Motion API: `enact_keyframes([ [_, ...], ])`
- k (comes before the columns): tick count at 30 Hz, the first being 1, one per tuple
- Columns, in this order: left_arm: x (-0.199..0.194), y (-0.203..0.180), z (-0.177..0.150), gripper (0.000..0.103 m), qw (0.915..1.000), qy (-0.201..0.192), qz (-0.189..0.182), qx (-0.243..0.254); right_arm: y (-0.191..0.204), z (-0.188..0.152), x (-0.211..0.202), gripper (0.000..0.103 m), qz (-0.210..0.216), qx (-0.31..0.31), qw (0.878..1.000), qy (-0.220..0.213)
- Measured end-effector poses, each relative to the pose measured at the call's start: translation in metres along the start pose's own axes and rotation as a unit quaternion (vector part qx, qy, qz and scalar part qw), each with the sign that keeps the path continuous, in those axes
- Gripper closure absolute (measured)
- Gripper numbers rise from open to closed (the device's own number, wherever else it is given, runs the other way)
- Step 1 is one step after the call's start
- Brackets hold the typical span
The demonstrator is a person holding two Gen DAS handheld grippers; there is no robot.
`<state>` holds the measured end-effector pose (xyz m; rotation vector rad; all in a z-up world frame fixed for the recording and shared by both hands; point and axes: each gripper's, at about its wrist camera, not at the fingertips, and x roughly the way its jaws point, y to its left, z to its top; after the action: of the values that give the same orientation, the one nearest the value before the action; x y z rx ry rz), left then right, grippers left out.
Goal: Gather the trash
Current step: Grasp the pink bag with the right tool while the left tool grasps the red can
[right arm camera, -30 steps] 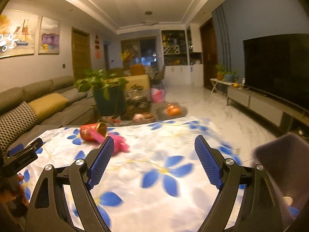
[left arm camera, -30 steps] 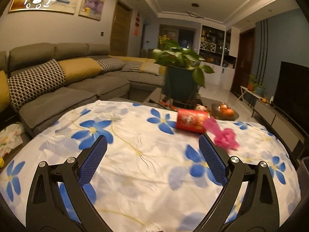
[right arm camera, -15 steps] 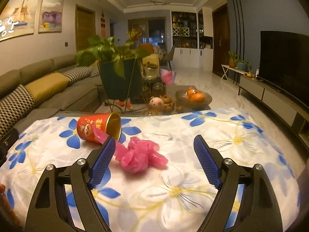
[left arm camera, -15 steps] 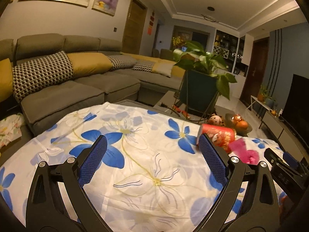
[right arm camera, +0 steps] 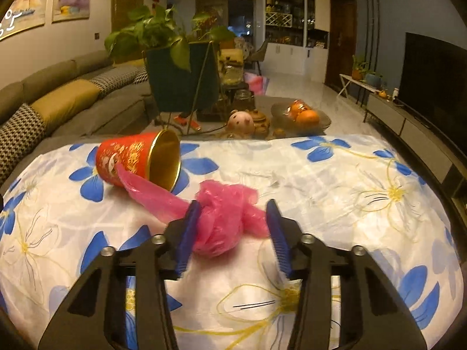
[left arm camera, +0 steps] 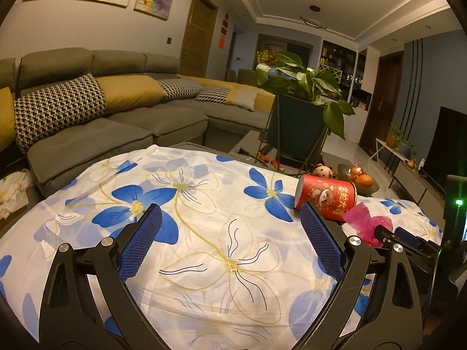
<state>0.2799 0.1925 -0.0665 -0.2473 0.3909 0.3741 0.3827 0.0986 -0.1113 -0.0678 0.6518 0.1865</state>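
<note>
Lying crumpled at the centre of the right wrist view: pink plastic bag (right arm camera: pixel 223 218), on the flowered cloth of the counter (right arm camera: pixel 335 192). Stretching up and to the left as a long tail, touching the side of the red cup (right arm camera: pixel 137 157), which is lying on its side with the gold mouth turned toward the camera. Showing also at the right edge of the left wrist view, bag (left arm camera: pixel 368 224) just below the cup (left arm camera: pixel 327 197).

Standing around the bag: right claw (right arm camera: pixel 232 233), partly open, left blue pad touching the plastic, right pad just beside it, not yet squeezing.

Hovering wide open over bare cloth (left arm camera: pixel 204 233) in the lower centre of its view: left claw (left arm camera: pixel 230 242), holding nothing.

Standing beyond the counter, in the upper middle: green plant in a dark pot (right arm camera: pixel 178 78). To the right of it, a bowl of oranges (right arm camera: pixel 303 116) and a small pink pig figure (right arm camera: pixel 240 122). Filling the left side: grey sofa (left arm camera: pixel 116 128) with yellow and checked cushions.
</note>
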Motion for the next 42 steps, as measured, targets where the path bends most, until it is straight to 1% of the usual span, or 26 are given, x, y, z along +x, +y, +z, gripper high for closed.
enact_keyframes([
  [1, 0.0, -0.001, 0.0, 0.009, 1.0, 0.0, 0.0, 0.001, 0.001, 0.0, 0.0, 0.071, 0.0, -0.004, 1.0, 0.001],
  [2, 0.0, -0.001, 0.0, 0.009, 1.0, 0.0, -0.001, 0.002, 0.002, 0.0, 0.0, 0.075, 0.001, -0.005, 1.0, 0.001],
  [3, 0.0, -0.002, 0.0, 0.009, 1.0, 0.0, 0.0, 0.004, 0.003, 0.0, -0.001, 0.076, 0.002, -0.007, 1.0, 0.0],
  [5, 0.0, -0.002, 0.0, 0.009, 1.0, 0.001, 0.0, 0.005, 0.003, -0.001, -0.002, 0.081, 0.004, -0.006, 1.0, 0.001],
  [10, 0.004, -0.003, 0.001, 0.009, 0.9999, 0.008, -0.001, 0.006, -0.001, -0.004, -0.007, 0.085, 0.006, 0.004, 1.0, -0.002],
  [15, 0.003, -0.006, 0.0, 0.009, 0.9999, 0.008, 0.001, 0.012, -0.011, -0.006, -0.013, 0.086, 0.008, 0.022, 1.0, -0.004],
  [19, 0.003, -0.006, 0.0, 0.009, 0.9999, 0.009, 0.001, 0.011, -0.017, -0.009, -0.025, 0.087, 0.01, 0.031, 0.999, -0.015],
  [25, 0.004, -0.016, 0.002, 0.009, 0.9996, 0.015, -0.014, 0.021, -0.035, -0.014, -0.05, 0.087, 0.01, 0.045, 0.998, -0.04],
  [27, 0.002, -0.028, 0.003, 0.009, 0.9991, 0.013, -0.021, 0.033, -0.042, -0.016, -0.06, 0.087, 0.005, 0.048, 0.997, -0.053],
  [29, 0.002, -0.041, 0.004, 0.006, 0.9984, 0.009, -0.03, 0.047, -0.052, -0.016, -0.07, 0.087, -0.002, 0.054, 0.996, -0.068],
  [31, 0.004, -0.057, 0.005, 0.006, 0.997, 0.009, -0.047, 0.061, -0.061, -0.014, -0.078, 0.087, -0.011, 0.06, 0.995, -0.081],
  [35, 0.016, -0.084, 0.004, 0.006, 0.9939, 0.022, -0.071, 0.082, -0.086, -0.008, -0.092, 0.087, -0.038, 0.076, 0.991, -0.105],
  [38, 0.031, -0.104, 0.004, 0.006, 0.9907, 0.039, -0.084, 0.1, -0.1, -0.003, -0.096, 0.087, -0.046, 0.086, 0.989, -0.115],
  [42, 0.047, -0.122, 0.004, 0.006, 0.9867, 0.049, -0.101, 0.117, -0.114, -0.002, -0.101, 0.087, -0.054, 0.096, 0.986, -0.128],
])
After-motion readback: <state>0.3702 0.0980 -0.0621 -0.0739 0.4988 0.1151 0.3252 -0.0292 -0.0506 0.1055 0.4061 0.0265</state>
